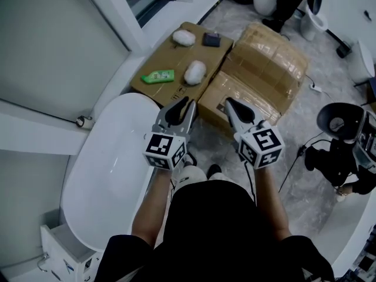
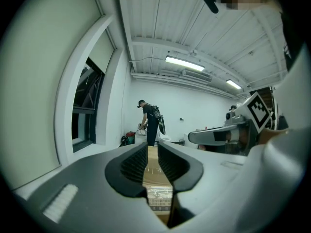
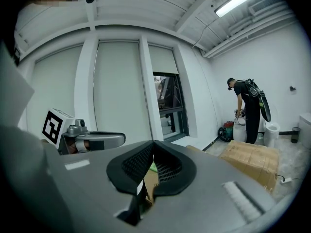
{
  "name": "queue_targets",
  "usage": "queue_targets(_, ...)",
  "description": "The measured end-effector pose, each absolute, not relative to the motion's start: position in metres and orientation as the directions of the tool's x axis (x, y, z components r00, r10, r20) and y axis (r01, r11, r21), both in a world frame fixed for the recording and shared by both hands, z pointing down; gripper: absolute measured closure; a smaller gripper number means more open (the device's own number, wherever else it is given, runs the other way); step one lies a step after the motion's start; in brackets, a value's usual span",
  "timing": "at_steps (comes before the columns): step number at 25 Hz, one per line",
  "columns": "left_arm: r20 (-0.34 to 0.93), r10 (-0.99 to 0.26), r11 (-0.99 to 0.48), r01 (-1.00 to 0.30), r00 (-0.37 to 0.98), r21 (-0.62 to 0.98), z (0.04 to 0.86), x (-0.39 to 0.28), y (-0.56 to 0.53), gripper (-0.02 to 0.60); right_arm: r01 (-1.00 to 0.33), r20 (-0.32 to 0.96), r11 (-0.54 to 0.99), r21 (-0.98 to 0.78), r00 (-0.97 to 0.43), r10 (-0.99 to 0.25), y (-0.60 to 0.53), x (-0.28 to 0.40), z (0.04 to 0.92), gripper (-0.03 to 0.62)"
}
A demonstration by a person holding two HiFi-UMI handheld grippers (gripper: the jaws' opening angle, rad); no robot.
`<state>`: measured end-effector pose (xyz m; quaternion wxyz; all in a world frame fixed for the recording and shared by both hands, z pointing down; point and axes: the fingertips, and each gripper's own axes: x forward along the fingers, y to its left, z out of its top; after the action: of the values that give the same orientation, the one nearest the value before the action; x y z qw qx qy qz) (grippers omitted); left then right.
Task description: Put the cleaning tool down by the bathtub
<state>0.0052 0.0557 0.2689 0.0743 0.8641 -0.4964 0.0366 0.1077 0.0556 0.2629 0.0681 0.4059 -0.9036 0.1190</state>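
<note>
On a flat cardboard sheet beyond the bathtub's far end lie two white fluffy pads, a green packet and a small dark object. Which of them is the cleaning tool I cannot tell. The white bathtub stands at the left. My left gripper hovers over the tub's far rim, its jaws apart with nothing between them. My right gripper hovers beside it over the box edge, its tips meeting, and it holds nothing.
A large taped cardboard box lies ahead on the right. A stand with dark equipment and cables is on the floor at the right. A person bends over at the far wall. A window wall runs along the left.
</note>
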Motion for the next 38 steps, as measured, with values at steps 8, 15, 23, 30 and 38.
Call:
queue_targets(8, 0.096, -0.851, -0.508, -0.856, 0.516, 0.091, 0.242, -0.003, 0.073, 0.566, -0.729, 0.179, 0.673, -0.128, -0.684, -0.707, 0.073, 0.09, 0.241, 0.585)
queue_targets(15, 0.113, -0.836, -0.531, -0.844, 0.537, 0.078, 0.243, -0.004, 0.087, 0.583, -0.701, 0.152, 0.699, -0.144, -0.713, -0.684, 0.089, 0.074, 0.237, 0.585)
queue_targets(23, 0.113, -0.842, -0.52, -0.85, 0.527, 0.087, 0.247, -0.006, 0.094, 0.584, -0.7, 0.146, 0.703, -0.128, -0.714, -0.685, 0.094, 0.075, 0.238, 0.586)
queue_targets(30, 0.122, -0.849, -0.507, -0.857, 0.514, 0.09, 0.251, -0.015, 0.096, 0.583, -0.69, 0.161, 0.713, -0.122, -0.723, -0.672, 0.094, 0.066, 0.243, 0.586)
queue_targets(38, 0.125, -0.854, -0.496, -0.863, 0.505, 0.094, 0.253, -0.021, 0.095, 0.584, -0.695, 0.174, 0.707, -0.128, -0.718, -0.674, 0.095, 0.066, 0.244, 0.586)
